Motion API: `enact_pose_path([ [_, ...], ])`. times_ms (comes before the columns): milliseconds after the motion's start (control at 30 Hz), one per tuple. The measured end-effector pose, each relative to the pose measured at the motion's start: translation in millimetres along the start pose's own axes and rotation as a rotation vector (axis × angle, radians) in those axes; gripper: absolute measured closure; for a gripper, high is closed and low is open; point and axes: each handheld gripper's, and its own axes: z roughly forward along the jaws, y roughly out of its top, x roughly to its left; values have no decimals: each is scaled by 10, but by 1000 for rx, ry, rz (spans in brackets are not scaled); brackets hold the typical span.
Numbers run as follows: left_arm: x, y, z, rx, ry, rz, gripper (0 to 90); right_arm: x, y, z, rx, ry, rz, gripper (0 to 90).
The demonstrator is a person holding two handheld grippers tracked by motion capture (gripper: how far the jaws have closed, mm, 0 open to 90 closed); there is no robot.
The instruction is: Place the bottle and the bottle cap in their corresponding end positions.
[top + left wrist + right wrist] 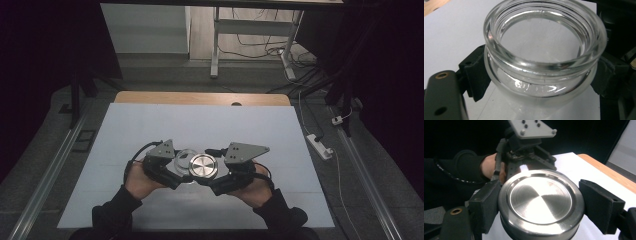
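A clear glass jar (544,57) with an open threaded mouth sits between the black pads (475,75) of my left gripper (541,77), which is shut on its body. My right gripper (541,206) is shut on a round brushed-metal lid (540,200), one pad on each side of its rim. In the high view the lid (203,166) is just right of the jar (184,157) and overlaps its edge, with the left gripper (181,170) and right gripper (206,176) meeting over the near middle of the white sheet (200,125).
Beyond the lid, the right gripper view shows the left gripper's grey plate (532,128) and the hand (489,166) holding it. A wooden table edge (200,98) borders the sheet at the back. A power strip (320,145) and cables lie on the floor at right.
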Motion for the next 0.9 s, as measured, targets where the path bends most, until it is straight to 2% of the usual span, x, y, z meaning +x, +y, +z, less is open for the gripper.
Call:
enact_pose_path([
  [100, 28, 2, -21, -6, 10, -7, 159, 16, -14, 15, -1, 12, 6, 200],
  [233, 64, 10, -55, -13, 42, -17, 159, 19, -53, 45, -1, 27, 33, 199],
  [333, 96, 8, -73, -27, 44, -27, 159, 30, -64, 51, 0, 24, 32, 200],
  [633, 209, 24, -52, -25, 80, -41, 159, 69, -79, 53, 5, 23, 33, 200],
  [900, 278, 78, -6, -31, 98, -41, 159, 74, -141, 40, 16, 17, 42, 200],
])
